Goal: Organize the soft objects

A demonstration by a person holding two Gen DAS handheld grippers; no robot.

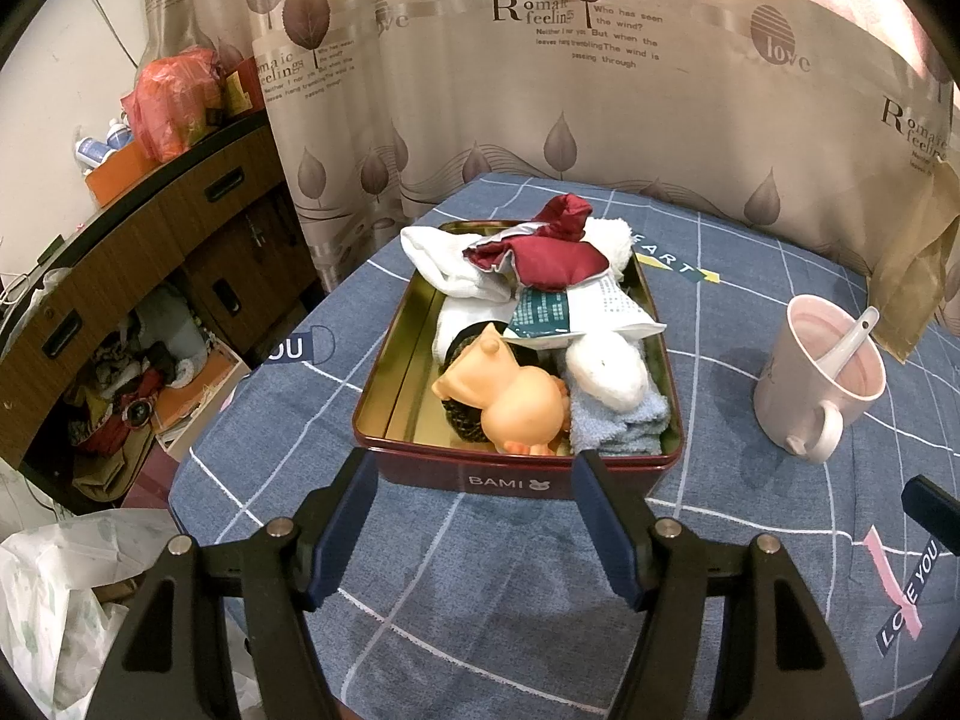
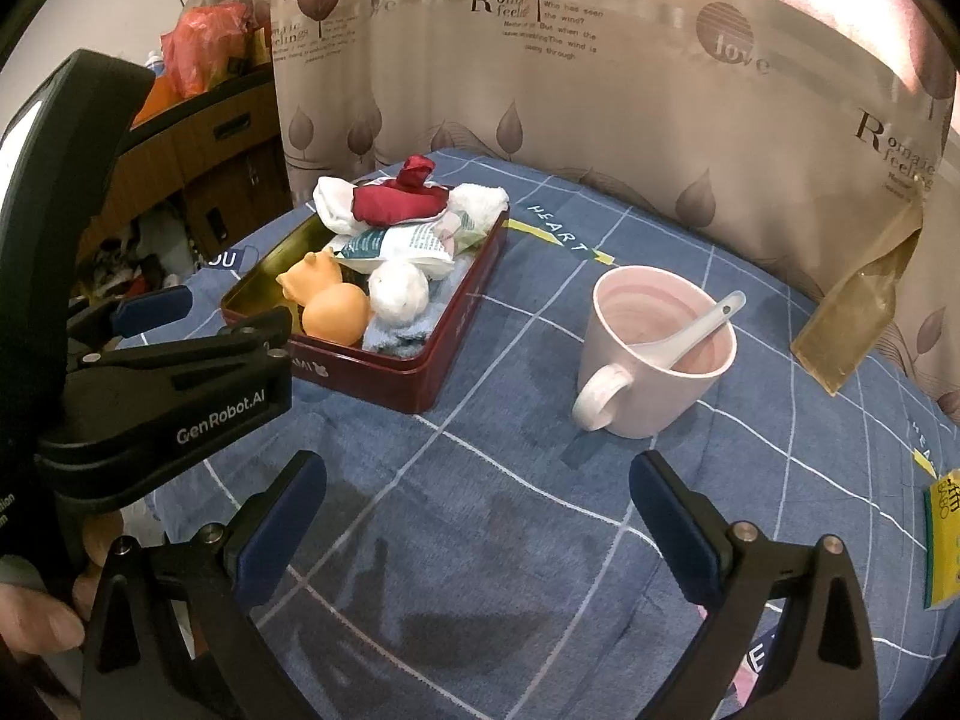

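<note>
The dark red tin (image 1: 516,483) marked BAMI sits straight ahead of your left gripper (image 1: 474,468), its near wall just beyond the blue fingertips, on the blue checked cloth (image 1: 480,588). It is heaped with soft things: an orange rubber toy (image 1: 510,396) at the near end, lying over a dark scrubber-like pad (image 1: 465,420); a light blue towel (image 1: 624,420) in the near right corner with a white fluffy ball (image 1: 606,372) on it; a white and teal packet (image 1: 570,312) further in; then a white sock (image 1: 444,264) and a dark red cloth pouch (image 1: 540,252) piled at the far end, the pouch on top. The tin's left strip shows bare gold metal.

Your left gripper's jaws stand wide apart — nothing is between them, and the pads touch nothing.

Your right gripper (image 2: 477,510) hovers over bare cloth with its jaws also spread wide and empty. From it, the tin lies ahead and to the left, beyond the left gripper's black body (image 2: 174,402). Ahead and slightly right stands a pink mug (image 2: 654,354) with a white spoon (image 2: 702,330) leaning inside, handle turned toward you, well apart from the tin.

Behind everything hangs a leaf-printed curtain (image 1: 540,90) — and off to the left of your left gripper, a wooden cabinet (image 1: 150,228) with clutter beneath it.
</note>
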